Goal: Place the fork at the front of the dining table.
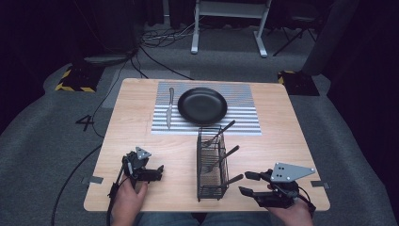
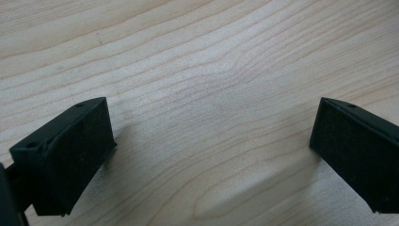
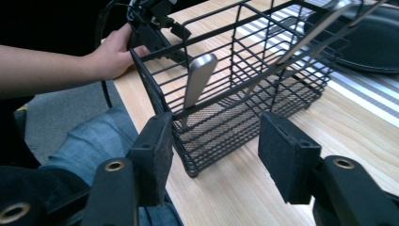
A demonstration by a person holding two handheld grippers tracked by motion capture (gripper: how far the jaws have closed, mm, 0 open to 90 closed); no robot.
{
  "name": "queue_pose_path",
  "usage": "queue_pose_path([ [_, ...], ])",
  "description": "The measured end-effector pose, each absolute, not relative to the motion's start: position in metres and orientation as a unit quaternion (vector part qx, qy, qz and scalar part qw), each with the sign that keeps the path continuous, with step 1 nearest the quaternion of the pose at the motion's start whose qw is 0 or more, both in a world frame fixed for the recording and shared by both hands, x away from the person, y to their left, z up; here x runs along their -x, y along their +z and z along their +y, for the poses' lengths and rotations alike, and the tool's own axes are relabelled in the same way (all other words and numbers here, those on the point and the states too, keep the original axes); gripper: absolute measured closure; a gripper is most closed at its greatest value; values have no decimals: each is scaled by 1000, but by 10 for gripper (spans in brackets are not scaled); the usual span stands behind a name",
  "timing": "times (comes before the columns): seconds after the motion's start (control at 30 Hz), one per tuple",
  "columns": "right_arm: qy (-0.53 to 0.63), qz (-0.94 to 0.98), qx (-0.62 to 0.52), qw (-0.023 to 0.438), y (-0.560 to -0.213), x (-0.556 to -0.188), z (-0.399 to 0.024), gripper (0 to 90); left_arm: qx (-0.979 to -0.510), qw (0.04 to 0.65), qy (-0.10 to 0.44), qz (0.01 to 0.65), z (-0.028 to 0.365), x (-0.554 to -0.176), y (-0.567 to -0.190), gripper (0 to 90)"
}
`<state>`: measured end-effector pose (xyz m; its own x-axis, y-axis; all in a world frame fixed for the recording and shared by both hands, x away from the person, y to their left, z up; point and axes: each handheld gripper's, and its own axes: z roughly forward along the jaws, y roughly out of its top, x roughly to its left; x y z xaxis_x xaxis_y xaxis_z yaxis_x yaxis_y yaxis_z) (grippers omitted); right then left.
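Observation:
A black wire cutlery basket [image 1: 211,162] stands at the table's near middle with several utensils leaning out to its right. In the right gripper view its near corner [image 3: 188,136] lies just beyond my right gripper [image 3: 214,150], whose jaws stand apart with nothing pressed between them. A steel handle [image 3: 200,75] leans on the basket's near rim. My right gripper [image 1: 244,182] points left at the basket's lower right side. My left gripper [image 1: 155,173] rests left of the basket, and its jaws [image 2: 211,141] stand open over bare wood.
A black plate [image 1: 202,105] sits on a striped placemat [image 1: 244,117] at the far middle, with a knife [image 1: 169,108] lying left of it. The wooden table [image 1: 131,141] has its front edge close to both hands. Cables and stands lie on the floor beyond.

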<state>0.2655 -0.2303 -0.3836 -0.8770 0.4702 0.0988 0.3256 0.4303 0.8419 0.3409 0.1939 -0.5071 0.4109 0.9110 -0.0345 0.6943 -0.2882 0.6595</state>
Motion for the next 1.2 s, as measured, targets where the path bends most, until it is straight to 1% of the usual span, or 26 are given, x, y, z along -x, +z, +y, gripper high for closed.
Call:
queue_pose_path([
  [0.13, 478, 845, -229, 62, -385, -269, -223, 494, -783, 305, 178, 513, 194, -341, -507, 2],
  [0.23, 479, 845, -229, 61, -385, -271, -220, 515, -783, 305, 178, 513, 194, -341, -507, 2],
  [0.27, 480, 845, -229, 58, -386, -272, -219, 541, -783, 305, 178, 513, 194, -341, -507, 2],
  [0.3, 482, 846, -224, 43, -386, -274, -216, 585, -783, 305, 178, 513, 194, -341, -507, 2],
  [0.33, 482, 846, -224, 43, -386, -274, -216, 585, -783, 305, 178, 513, 194, -341, -507, 2],
  [0.43, 481, 850, -211, 42, -387, -275, -211, 664, -783, 305, 178, 513, 194, -341, -507, 2],
  [0.6, 481, 850, -211, 35, -390, -280, -206, 760, -783, 305, 178, 513, 194, -341, -507, 2],
  [0.7, 478, 852, -212, 29, -391, -282, -204, 766, -783, 305, 178, 513, 194, -341, -507, 2],
  [0.73, 476, 853, -211, 30, -392, -282, -203, 783, -782, 305, 178, 513, 194, -341, -507, 2],
  [0.87, 480, 851, -213, 29, -391, -282, -203, 804, -783, 305, 178, 513, 194, -341, -507, 2],
  [1.1, 496, 843, -202, 45, -381, -281, -199, 833, -782, 305, 178, 513, 194, -341, -507, 2],
  [1.13, 501, 841, -198, 56, -377, -281, -197, 863, -783, 305, 178, 513, 194, -341, -507, 2],
  [1.2, 508, 837, -194, 62, -372, -282, -196, 864, -782, 305, 178, 513, 194, -341, -507, 2],
])
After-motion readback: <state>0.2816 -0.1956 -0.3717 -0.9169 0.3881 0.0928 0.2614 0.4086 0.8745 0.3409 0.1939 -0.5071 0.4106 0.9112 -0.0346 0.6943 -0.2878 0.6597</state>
